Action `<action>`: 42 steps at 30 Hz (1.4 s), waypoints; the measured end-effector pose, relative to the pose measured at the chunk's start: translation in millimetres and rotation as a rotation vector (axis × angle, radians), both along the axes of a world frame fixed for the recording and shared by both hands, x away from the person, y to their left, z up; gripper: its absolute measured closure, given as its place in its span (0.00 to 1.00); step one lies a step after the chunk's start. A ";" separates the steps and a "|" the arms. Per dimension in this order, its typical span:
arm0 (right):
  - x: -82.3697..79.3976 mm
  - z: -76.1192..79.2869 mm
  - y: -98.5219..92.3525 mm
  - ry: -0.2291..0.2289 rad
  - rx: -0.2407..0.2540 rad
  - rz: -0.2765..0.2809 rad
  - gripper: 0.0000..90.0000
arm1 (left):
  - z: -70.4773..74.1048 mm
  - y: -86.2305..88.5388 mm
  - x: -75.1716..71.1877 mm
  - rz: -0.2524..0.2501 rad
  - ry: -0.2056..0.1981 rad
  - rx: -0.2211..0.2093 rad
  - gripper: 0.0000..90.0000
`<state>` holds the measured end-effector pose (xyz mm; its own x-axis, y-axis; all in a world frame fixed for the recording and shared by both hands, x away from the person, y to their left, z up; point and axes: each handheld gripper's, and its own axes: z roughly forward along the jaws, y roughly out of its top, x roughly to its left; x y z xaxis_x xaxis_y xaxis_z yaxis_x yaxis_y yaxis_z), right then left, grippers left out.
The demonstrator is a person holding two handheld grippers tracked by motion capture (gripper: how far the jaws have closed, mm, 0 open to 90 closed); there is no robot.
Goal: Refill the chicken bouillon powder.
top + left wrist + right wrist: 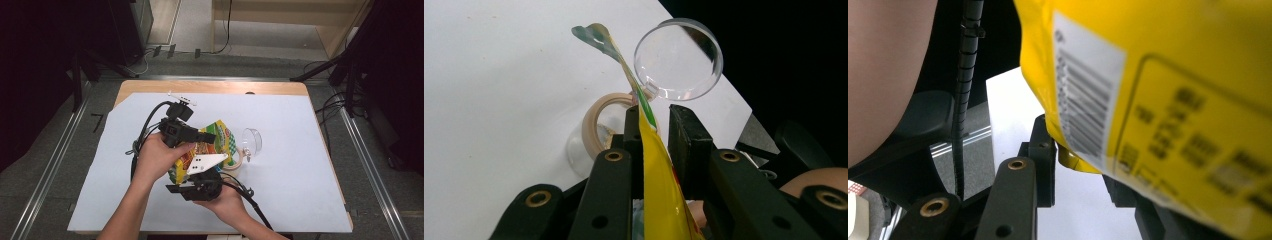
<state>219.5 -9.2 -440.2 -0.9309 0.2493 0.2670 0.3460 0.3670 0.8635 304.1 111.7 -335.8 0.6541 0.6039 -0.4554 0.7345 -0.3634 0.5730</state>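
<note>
My left fingers [651, 122] clamped on yellow printed snack bag [215, 142]; right fingers [1075, 150] pinch bag's lower corner above white tabletop [300, 175].

My high view is evenly lit on the white table [300, 200], dark around it. Close up, the yellow bag [1168, 100] blurs badly; its print looks unreadable, I think.

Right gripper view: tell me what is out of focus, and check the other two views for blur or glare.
Right gripper view: the yellow bag is so close that its print is blurred. Left gripper view: the bag edge is soft near the lens, while the clear round lid is sharp. High view: even light, dark surroundings, no strong glare on the white sheet.
</note>
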 end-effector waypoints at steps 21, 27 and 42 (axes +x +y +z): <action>-2.5 2.4 1.1 -0.035 -0.019 -0.007 0.80 | 3.6 -0.7 -3.9 -0.008 -0.004 -0.016 0.86; -2.3 1.7 0.7 -0.045 -0.030 -0.005 0.81 | 2.4 0.1 -3.1 -0.008 -0.003 -0.014 0.86; -3.0 1.8 0.2 -0.063 -0.034 -0.006 0.81 | 2.8 1.1 -3.3 0.004 -0.013 -0.006 0.87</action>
